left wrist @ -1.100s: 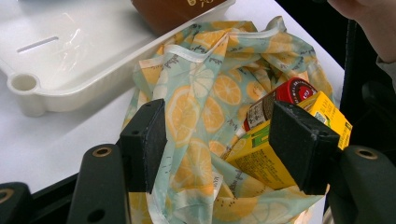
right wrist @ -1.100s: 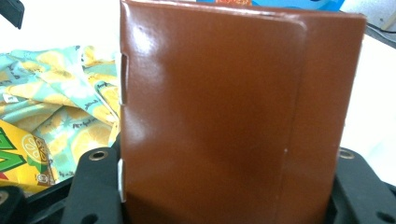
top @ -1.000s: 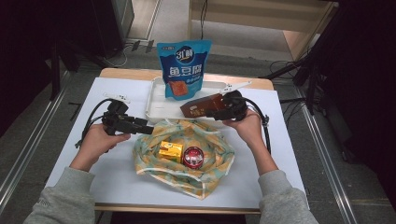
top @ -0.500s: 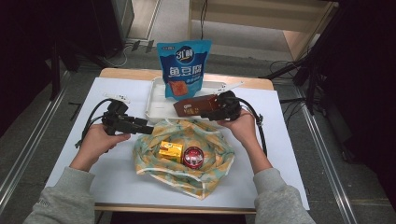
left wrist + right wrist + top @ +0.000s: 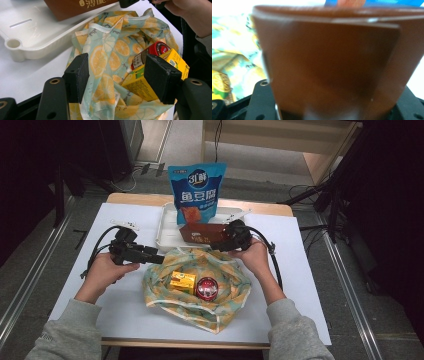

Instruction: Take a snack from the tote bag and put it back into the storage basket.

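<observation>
Two tongs are at work over the desk (image 5: pixel 125 320), one in each of the person's hands. On the white cover I count one patterned bag, one yellow carton, one red-lidded tin, one white tray, one blue snack pouch and one brown box.

The left tongs (image 5: pixel 161 260) lie nearly level at the left edge of the lemon-print bag (image 5: pixel 220 307). In the left gripper view these tongs (image 5: pixel 117 78) stand apart, released, with the bag's (image 5: pixel 110 50) rim fabric bunched up between the black jaws; whether the left jaw actually presses on the cloth I can't quite tell, but nothing is clamped.

Inside the open bag sit the yellow juice carton (image 5: pixel 182 281) and, just to its right and touching it, the red-lidded tin (image 5: pixel 206 288). The left gripper view shows the carton (image 5: pixel 140 85) right behind the right-hand jaw, the tin (image 5: pixel 156 50) beyond it.

Behind the bag lies the white tray (image 5: pixel 167 232), with the blue snack pouch (image 5: pixel 196 192) standing upright at its far side.

The right tongs (image 5: pixel 222 241) are clenched on the end of the brown box (image 5: pixel 202 233), which is held level above the near edge of the tray, just beyond the bag's far rim. In the right gripper view the box (image 5: pixel 332 62) is blurred, between the two jaws.
</observation>
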`<state>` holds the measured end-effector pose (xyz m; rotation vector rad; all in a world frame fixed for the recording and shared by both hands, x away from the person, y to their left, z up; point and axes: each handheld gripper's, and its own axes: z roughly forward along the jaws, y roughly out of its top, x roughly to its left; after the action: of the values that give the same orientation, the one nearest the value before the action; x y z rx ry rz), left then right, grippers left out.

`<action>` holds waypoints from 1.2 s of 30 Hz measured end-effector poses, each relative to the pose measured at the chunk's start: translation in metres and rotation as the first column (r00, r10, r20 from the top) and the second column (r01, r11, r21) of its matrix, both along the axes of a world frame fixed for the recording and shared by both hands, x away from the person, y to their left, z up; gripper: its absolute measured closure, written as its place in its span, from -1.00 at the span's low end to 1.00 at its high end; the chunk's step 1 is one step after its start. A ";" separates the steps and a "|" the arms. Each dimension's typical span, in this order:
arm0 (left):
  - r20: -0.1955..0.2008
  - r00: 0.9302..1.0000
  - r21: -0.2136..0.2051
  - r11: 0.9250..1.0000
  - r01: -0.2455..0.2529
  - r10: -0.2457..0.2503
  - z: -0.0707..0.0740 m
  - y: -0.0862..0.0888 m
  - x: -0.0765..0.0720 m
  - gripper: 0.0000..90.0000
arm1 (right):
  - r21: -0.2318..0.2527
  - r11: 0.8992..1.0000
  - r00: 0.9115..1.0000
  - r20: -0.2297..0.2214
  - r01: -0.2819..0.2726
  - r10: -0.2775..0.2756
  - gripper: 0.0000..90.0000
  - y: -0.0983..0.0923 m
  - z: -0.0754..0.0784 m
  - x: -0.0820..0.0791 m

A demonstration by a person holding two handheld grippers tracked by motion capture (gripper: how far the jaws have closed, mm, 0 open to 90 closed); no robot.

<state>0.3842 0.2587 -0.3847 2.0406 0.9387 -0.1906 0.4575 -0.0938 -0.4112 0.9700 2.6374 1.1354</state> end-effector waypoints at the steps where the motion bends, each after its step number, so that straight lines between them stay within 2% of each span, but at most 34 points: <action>1: 0.001 1.000 0.000 1.000 0.001 -0.001 0.000 0.000 0.000 -0.18 | 0.000 1.000 1.000 -0.004 0.000 0.000 -0.06 0.001 -0.002 0.001; 5: 0.001 1.000 0.002 1.000 0.006 -0.006 0.000 0.000 0.001 -0.18 | 0.008 1.000 1.000 -0.008 0.005 -0.005 -0.06 0.004 -0.006 0.005; 12: 0.000 1.000 0.003 1.000 0.003 -0.003 0.000 0.000 0.000 -0.18 | -0.006 1.000 1.000 -0.018 0.003 -0.003 -0.06 0.009 -0.014 0.012; 18: 0.002 1.000 0.004 1.000 0.007 -0.007 -0.001 0.000 0.001 -0.18 | 0.022 1.000 1.000 -0.028 0.008 -0.007 -0.06 0.008 -0.020 0.018; 23: 0.003 1.000 0.007 1.000 0.007 -0.007 -0.001 0.000 0.001 -0.18 | 0.022 1.000 1.000 -0.027 0.009 -0.008 -0.08 0.008 -0.024 0.021; 36: 0.001 1.000 0.010 1.000 0.008 -0.008 -0.002 0.000 0.001 -0.18 | 0.035 0.999 0.999 -0.043 0.020 -0.018 -0.26 0.003 -0.031 0.028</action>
<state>0.3851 0.2583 -0.3866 2.0540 0.9323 -0.1895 0.4853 -0.0903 -0.4420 1.0350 2.6437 1.1736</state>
